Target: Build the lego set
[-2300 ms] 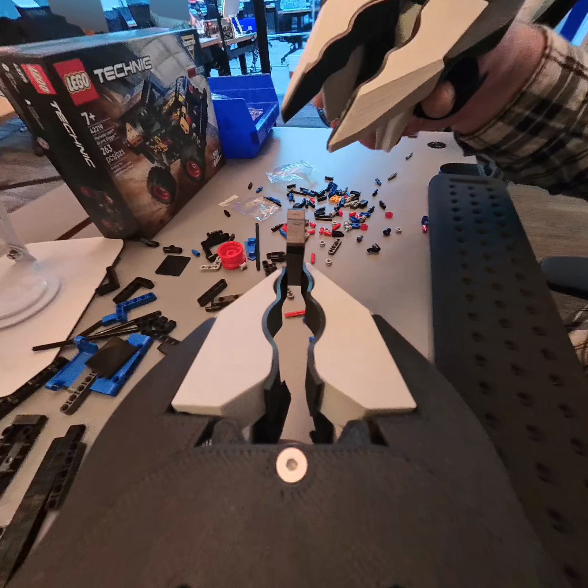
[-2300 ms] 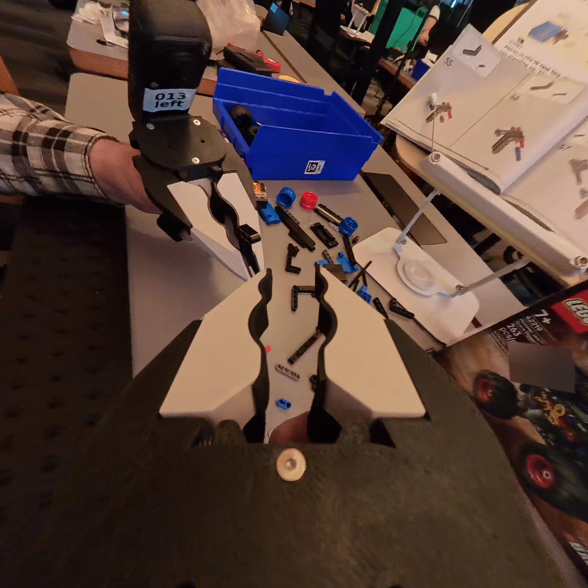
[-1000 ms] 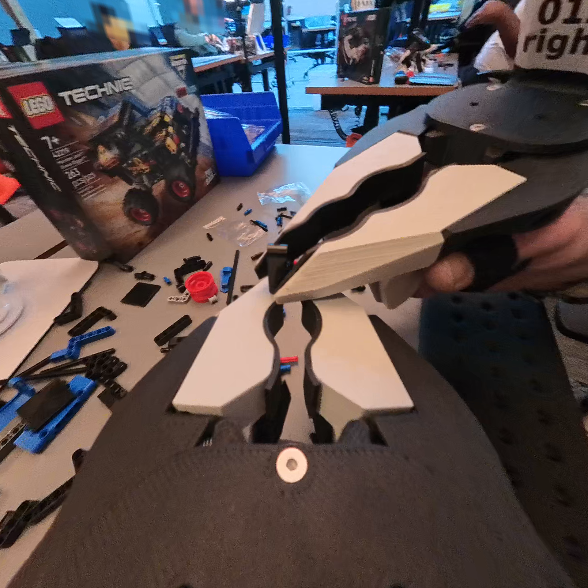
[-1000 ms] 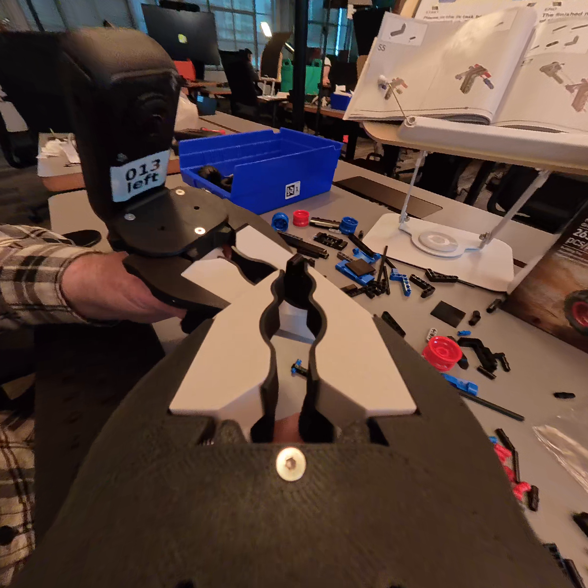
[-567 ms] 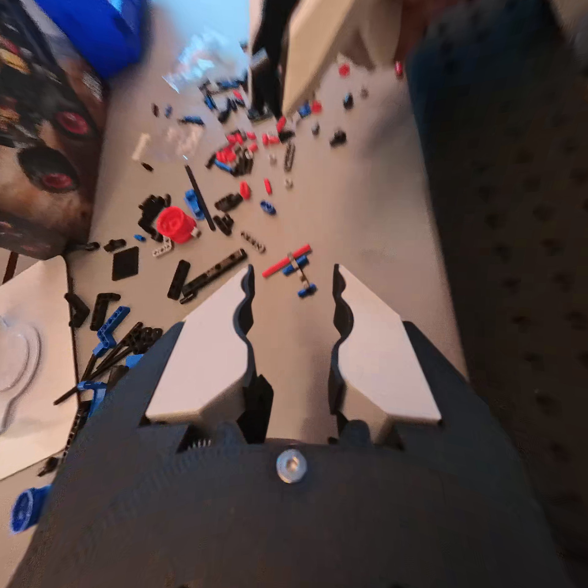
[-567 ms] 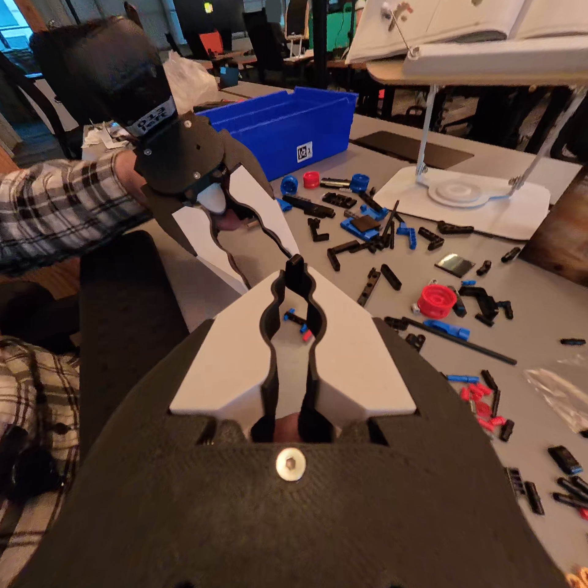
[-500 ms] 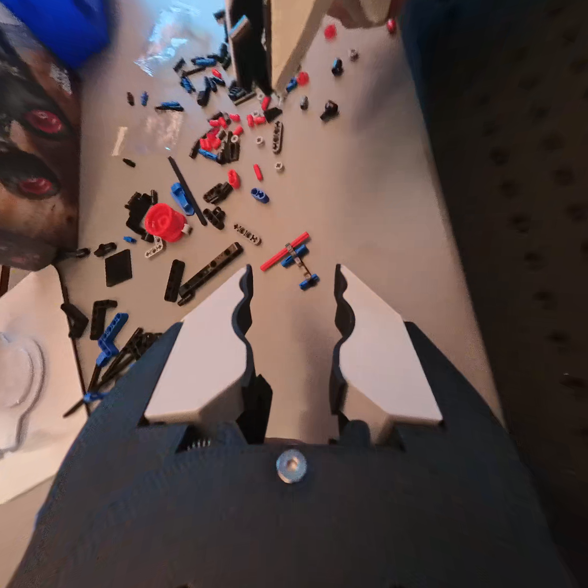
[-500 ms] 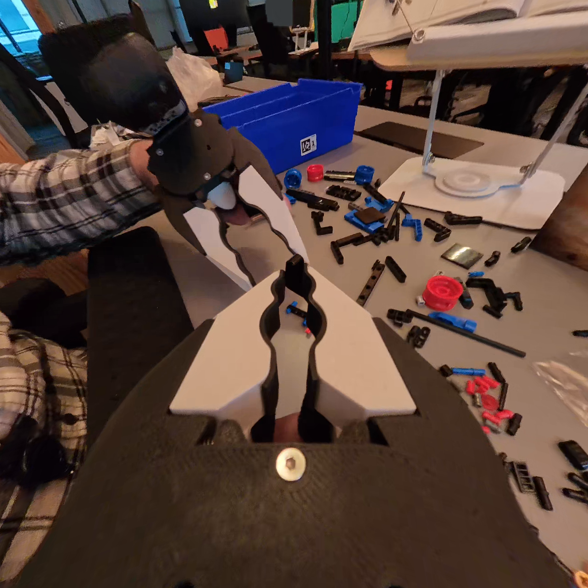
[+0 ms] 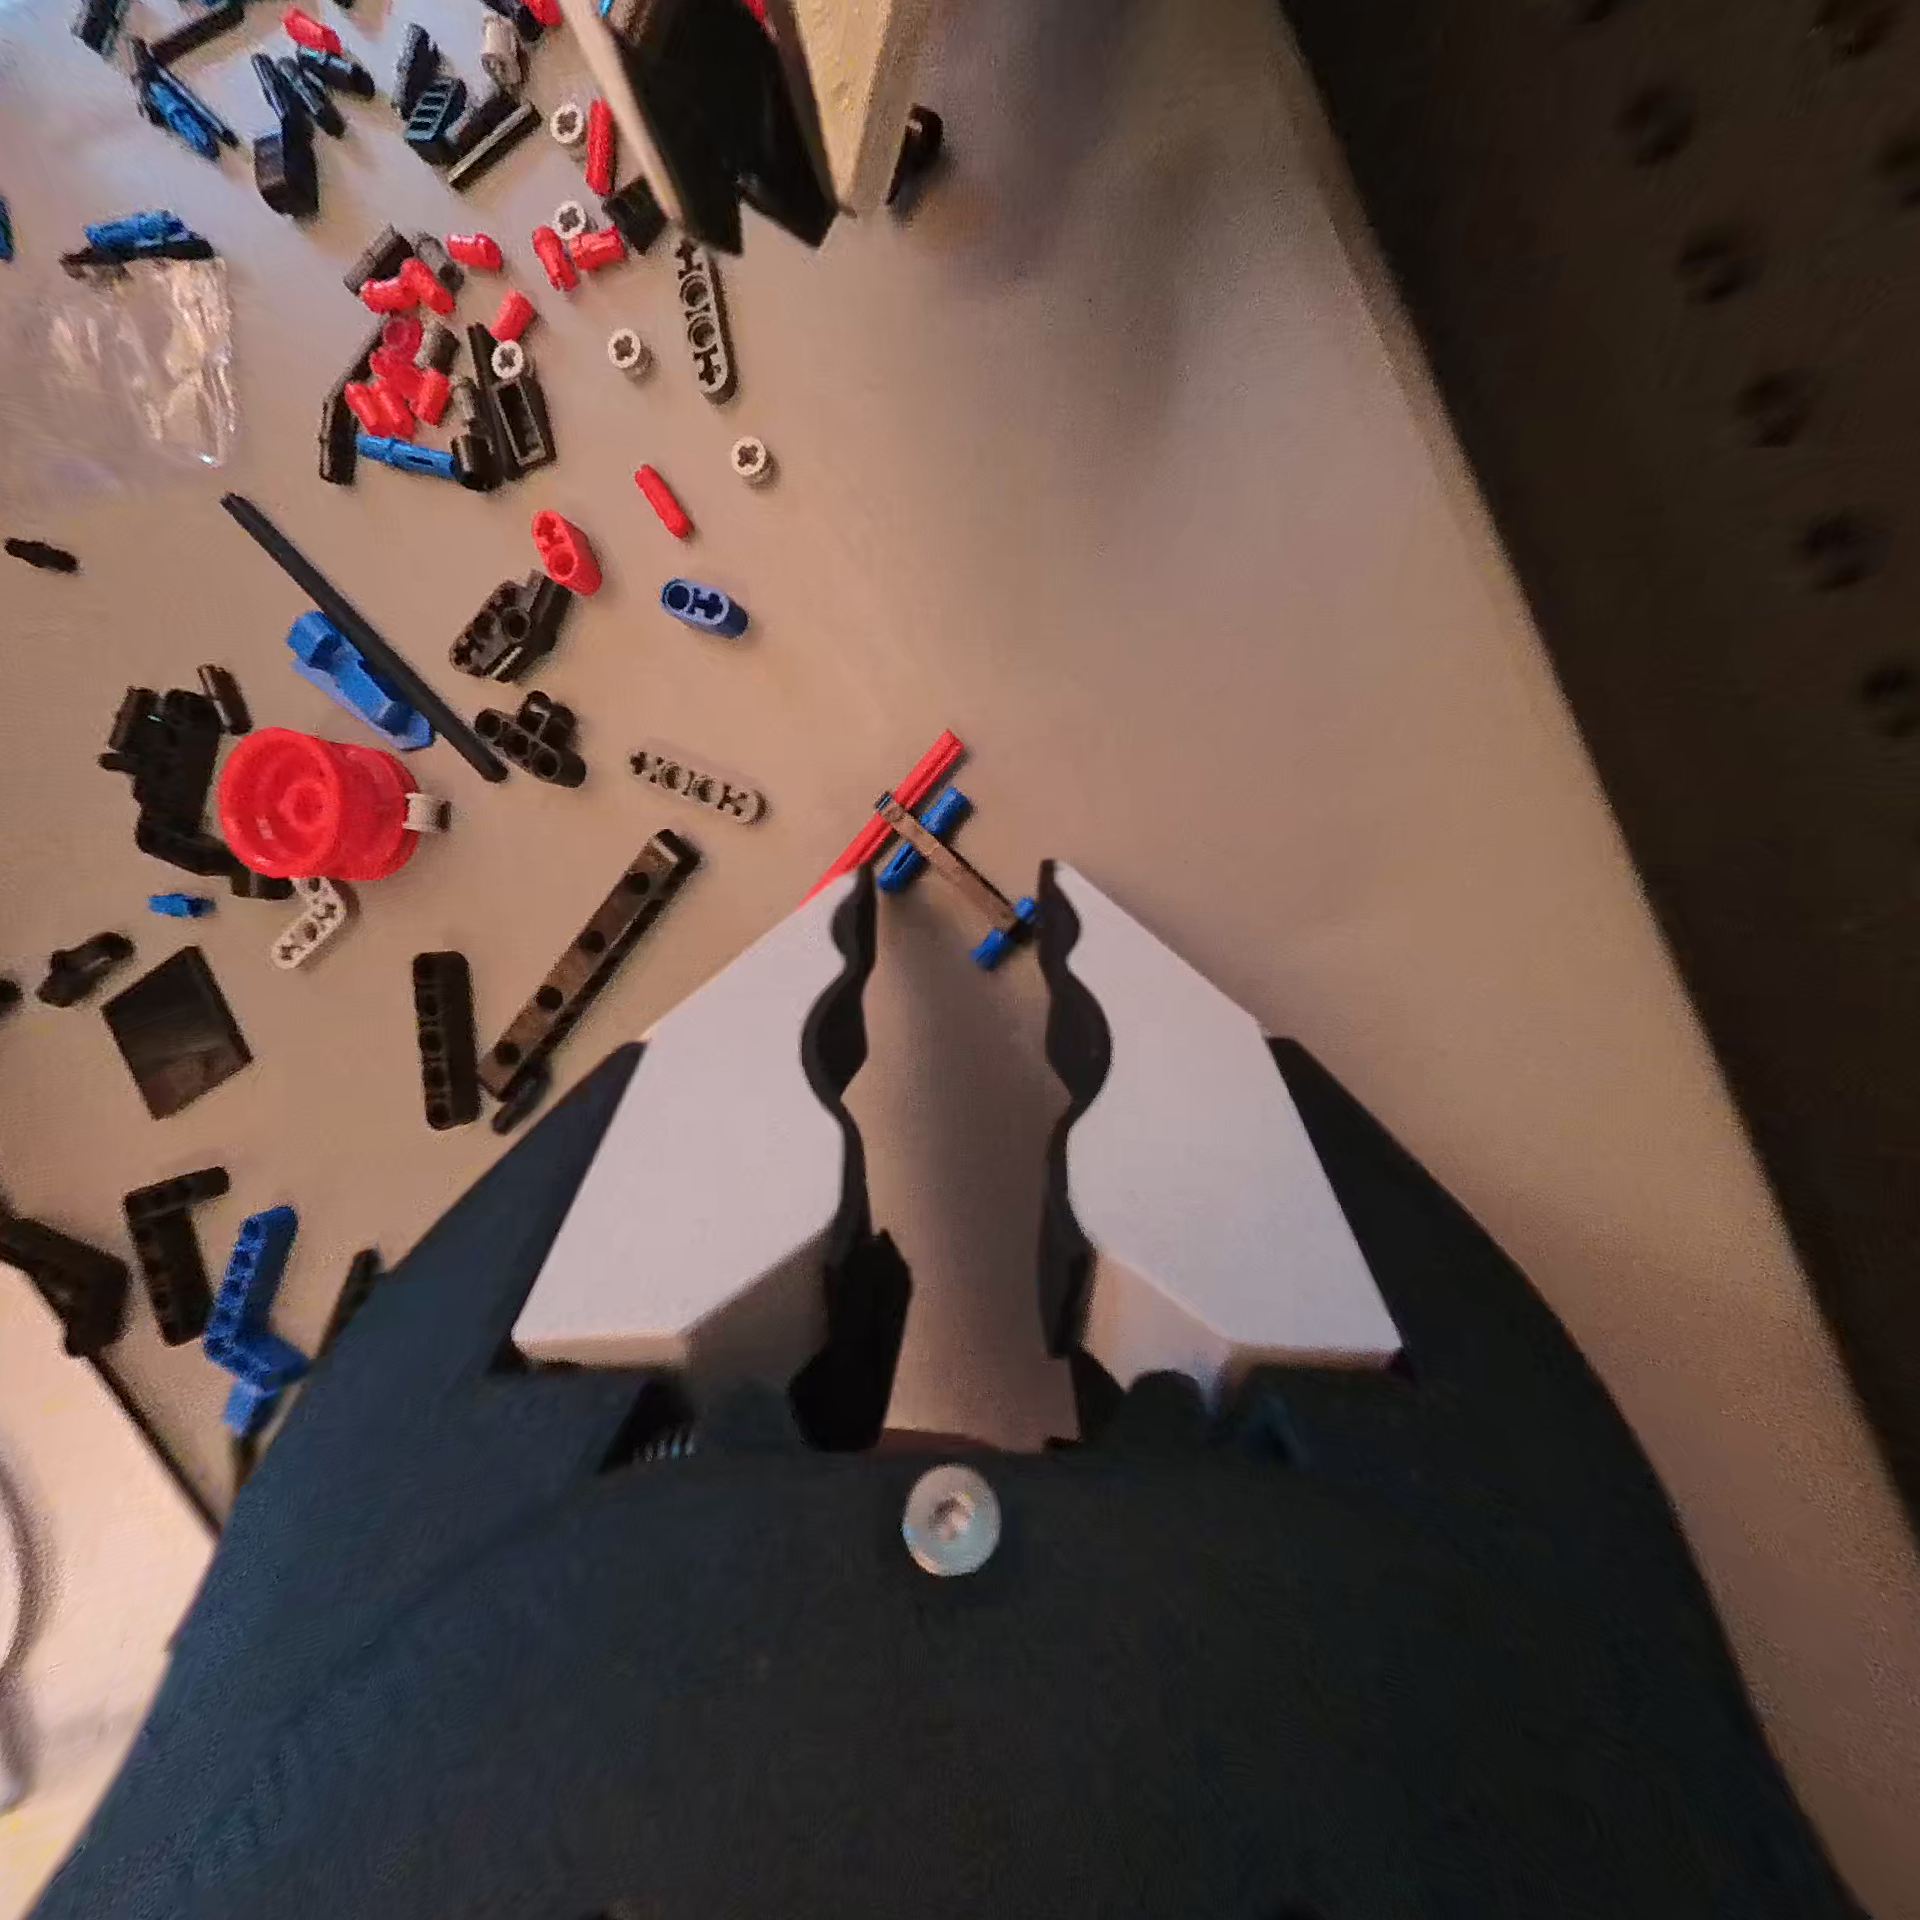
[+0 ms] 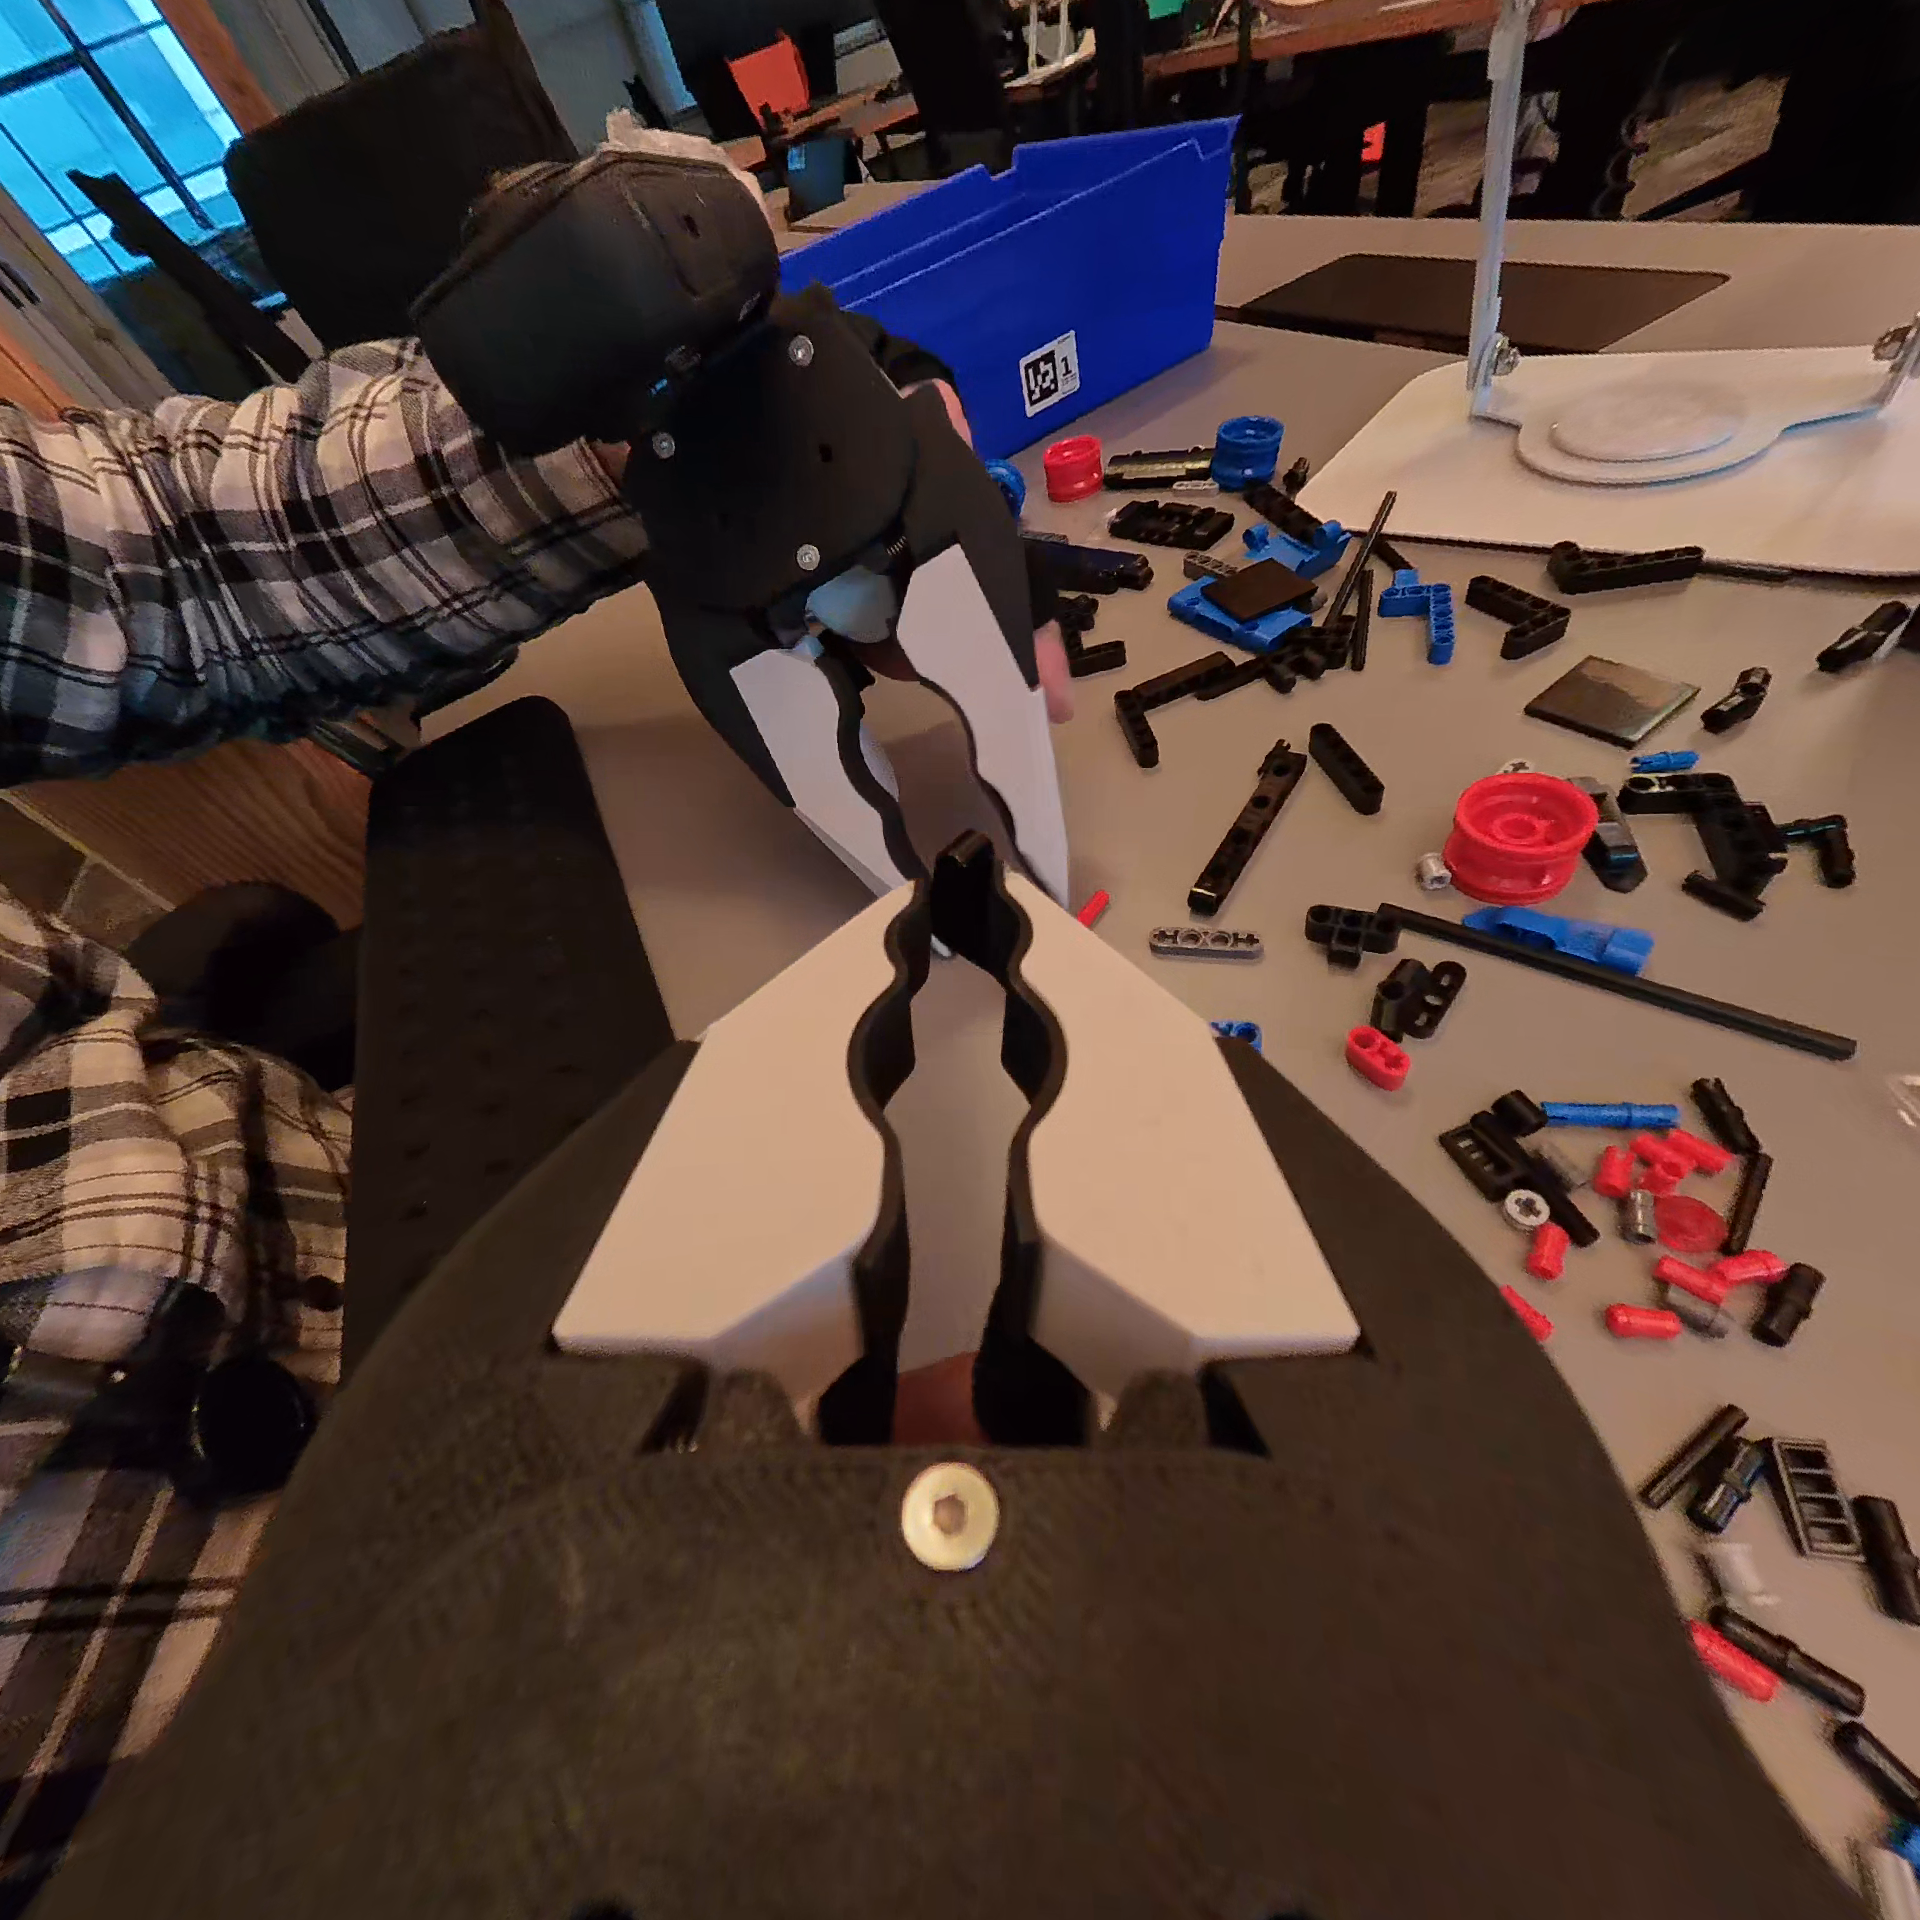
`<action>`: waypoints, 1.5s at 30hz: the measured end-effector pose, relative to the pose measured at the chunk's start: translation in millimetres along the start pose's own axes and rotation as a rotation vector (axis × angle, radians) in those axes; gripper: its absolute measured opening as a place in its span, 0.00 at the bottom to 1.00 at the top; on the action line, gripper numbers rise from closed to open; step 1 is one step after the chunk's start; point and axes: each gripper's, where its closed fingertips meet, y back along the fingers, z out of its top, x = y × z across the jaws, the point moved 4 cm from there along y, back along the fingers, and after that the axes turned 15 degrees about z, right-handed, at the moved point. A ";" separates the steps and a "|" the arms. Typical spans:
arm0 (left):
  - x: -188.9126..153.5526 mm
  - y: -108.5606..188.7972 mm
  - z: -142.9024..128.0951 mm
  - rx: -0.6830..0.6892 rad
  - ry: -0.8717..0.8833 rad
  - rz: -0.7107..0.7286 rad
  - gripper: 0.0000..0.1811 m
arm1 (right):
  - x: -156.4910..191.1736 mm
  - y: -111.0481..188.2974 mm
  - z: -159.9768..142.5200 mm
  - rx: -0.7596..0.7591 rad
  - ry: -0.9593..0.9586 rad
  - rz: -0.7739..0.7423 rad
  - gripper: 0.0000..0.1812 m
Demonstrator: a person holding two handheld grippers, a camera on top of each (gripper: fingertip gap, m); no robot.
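My left gripper (image 9: 953, 878) is open and empty, pointing down at the grey table (image 9: 1091, 520). Its tips straddle a small assembly: a thin dark beam (image 9: 951, 868) with blue pins, lying against a red axle (image 9: 920, 774). My right gripper (image 10: 961, 904) is shut on a black lego piece (image 10: 961, 878) and holds it above the table. The left gripper also shows in the right wrist view (image 10: 940, 790), just beyond the black piece. The right gripper shows at the top of the left wrist view (image 9: 727, 125).
Loose black, red and blue pieces cover the table, among them a red wheel hub (image 10: 1517, 836) and a long black axle (image 10: 1621, 982). A blue bin (image 10: 1039, 281) and a white stand base (image 10: 1662, 457) sit at the back. A black perforated mat (image 10: 488, 987) borders the table. There is about 9 cm between the tips of the two grippers.
The black piece passed from my left gripper to my right, which shut on it. My left gripper opened, tipped downward and came closer to the small assembly on the table.
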 end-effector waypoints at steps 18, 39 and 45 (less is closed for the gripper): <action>-12.2 -1.5 7.3 0.118 0.199 0.069 0.01 | -0.1 -4.8 -10.0 0.070 0.042 0.001 0.04; 12.2 31.7 26.1 -0.374 0.830 0.366 0.00 | 8.5 -16.6 8.7 -0.060 -0.008 0.042 0.04; 19.3 37.7 27.8 -0.452 0.872 0.414 0.00 | 7.2 -22.4 15.8 -0.134 -0.069 0.050 0.04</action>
